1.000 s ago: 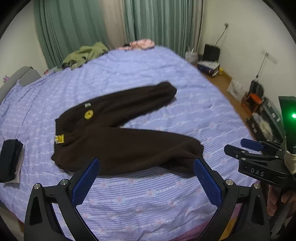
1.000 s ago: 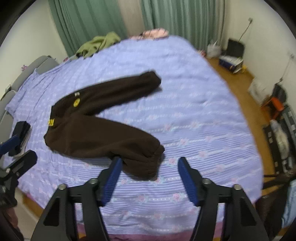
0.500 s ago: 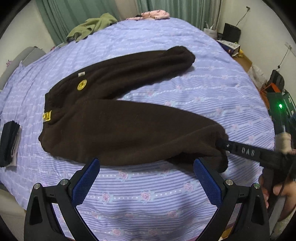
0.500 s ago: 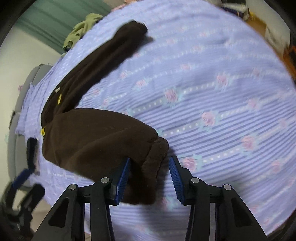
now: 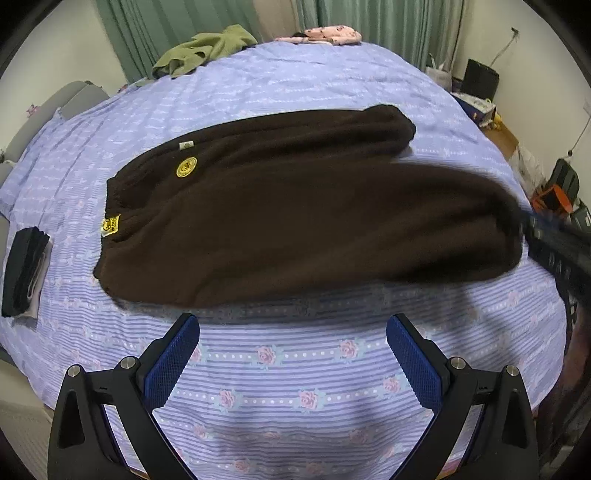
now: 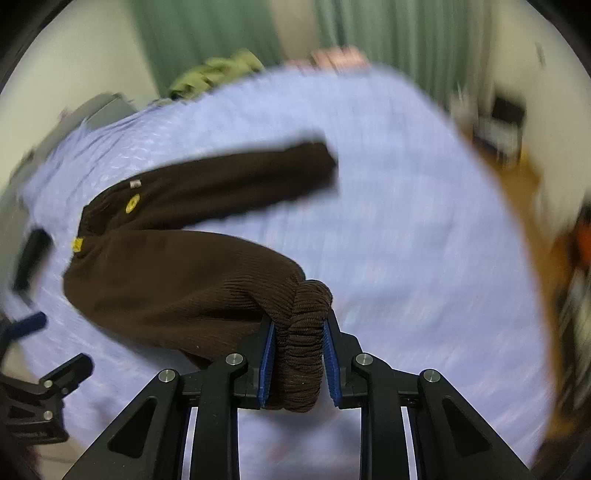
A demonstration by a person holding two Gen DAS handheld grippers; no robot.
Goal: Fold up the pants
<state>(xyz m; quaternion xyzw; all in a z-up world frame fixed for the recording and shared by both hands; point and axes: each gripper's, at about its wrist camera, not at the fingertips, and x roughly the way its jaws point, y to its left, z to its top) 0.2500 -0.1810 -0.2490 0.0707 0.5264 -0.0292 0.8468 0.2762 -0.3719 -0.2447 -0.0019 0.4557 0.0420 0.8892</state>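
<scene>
While your right gripper (image 6: 298, 354) pinches the ribbed cuff of the near leg between its blue pads, the brown pants (image 5: 280, 218) lie across the middle of the bed (image 5: 295, 369), waistband toward the left and legs running right. That near leg is raised off the sheet at its cuff end and blurred in your left wrist view, where it hangs over part of the far leg; the far leg lies flat, its cuff pointing right.

Your left gripper (image 5: 291, 362) hovers over bare sheet just short of the pants, fingers spread wide and holding nothing.

Around the pants you have a stack of dark folded cloth (image 5: 24, 273) at the left edge of the bed, a crumpled green garment (image 5: 203, 48) and a pink item (image 5: 325, 35) at the far end, with green curtains (image 5: 177, 26) behind. Beside the bed on the right, a dark box (image 5: 480, 77) stands among clutter on the wooden floor.

Near the waistband you can see a round yellow badge (image 5: 186, 167), a square yellow patch (image 5: 110, 226) and a small pale tag (image 5: 186, 145); none of their writing is legible.

The pants are thick, fuzzy fleece with a gathered, corded cuff. The sheet is lilac, striped, with rows of pink roses.
</scene>
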